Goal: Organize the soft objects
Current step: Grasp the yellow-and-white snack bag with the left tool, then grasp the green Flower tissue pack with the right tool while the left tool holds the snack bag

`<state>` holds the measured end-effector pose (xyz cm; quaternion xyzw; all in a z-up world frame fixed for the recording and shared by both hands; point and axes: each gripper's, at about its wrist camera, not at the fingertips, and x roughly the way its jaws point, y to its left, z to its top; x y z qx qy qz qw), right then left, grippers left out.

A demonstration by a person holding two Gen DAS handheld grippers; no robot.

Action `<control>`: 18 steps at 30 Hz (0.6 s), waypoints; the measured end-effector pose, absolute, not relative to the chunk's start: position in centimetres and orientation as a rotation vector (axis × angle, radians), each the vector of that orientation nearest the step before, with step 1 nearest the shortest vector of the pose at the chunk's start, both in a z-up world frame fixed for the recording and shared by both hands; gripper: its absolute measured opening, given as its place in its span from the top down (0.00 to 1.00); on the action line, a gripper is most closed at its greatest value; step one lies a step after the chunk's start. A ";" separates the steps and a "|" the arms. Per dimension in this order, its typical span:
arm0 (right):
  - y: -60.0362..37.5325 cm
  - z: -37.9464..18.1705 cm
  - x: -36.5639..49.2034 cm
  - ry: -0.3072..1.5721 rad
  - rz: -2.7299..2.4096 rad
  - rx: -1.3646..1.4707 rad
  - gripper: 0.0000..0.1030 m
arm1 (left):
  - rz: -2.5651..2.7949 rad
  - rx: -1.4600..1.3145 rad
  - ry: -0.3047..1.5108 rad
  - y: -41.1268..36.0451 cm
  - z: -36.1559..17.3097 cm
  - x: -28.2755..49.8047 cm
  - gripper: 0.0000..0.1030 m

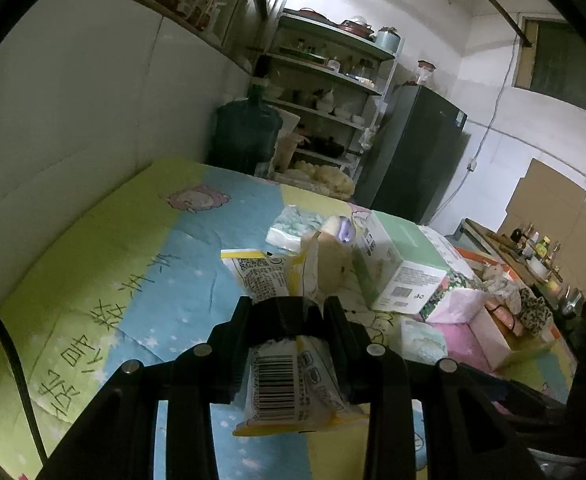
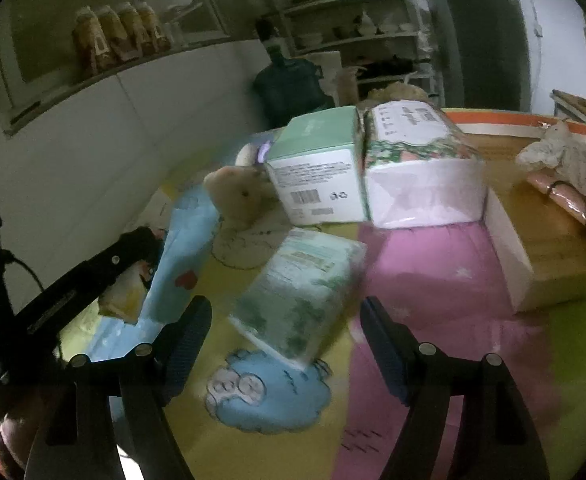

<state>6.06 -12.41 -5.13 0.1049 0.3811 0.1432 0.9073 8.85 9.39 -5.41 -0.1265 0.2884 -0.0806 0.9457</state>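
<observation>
My left gripper (image 1: 289,304) is shut on a yellow and white snack packet (image 1: 293,384) whose barcode end hangs toward the camera above the cartoon-print mat (image 1: 133,264). In the right wrist view that packet (image 2: 121,300) shows at the left, pinched in the left gripper (image 2: 141,244). My right gripper (image 2: 285,320) stands open just above the mat. A green-patterned soft tissue pack (image 2: 301,292) lies tilted ahead of its fingers, and the pads do not touch it. Behind it are a beige plush toy (image 2: 237,196), a mint-green box (image 2: 317,168) and a floral tissue pack (image 2: 417,164).
A shallow wooden tray (image 2: 513,248) at the right holds a white plush (image 2: 553,152) and a pink item (image 2: 569,200). A small tissue pack (image 1: 289,228) lies farther back. A water jug (image 1: 249,132), shelves (image 1: 333,80) and a dark fridge (image 1: 417,152) stand beyond the mat's far edge.
</observation>
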 end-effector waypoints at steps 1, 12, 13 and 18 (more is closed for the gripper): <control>-11.9 -5.2 6.3 0.787 0.279 0.210 0.24 | -0.168 -0.258 0.586 9.5 -5.4 8.8 0.65; -10.5 -6.5 8.1 0.803 0.182 0.159 0.24 | -0.214 -0.263 0.599 9.9 -6.1 9.6 0.65; -10.5 -6.5 8.3 0.806 0.178 0.159 0.24 | -0.215 -0.263 0.600 9.9 -6.1 9.7 0.65; -10.0 -6.5 8.8 0.816 0.172 0.122 0.31 | -0.221 -0.264 0.602 9.9 -6.3 9.9 0.65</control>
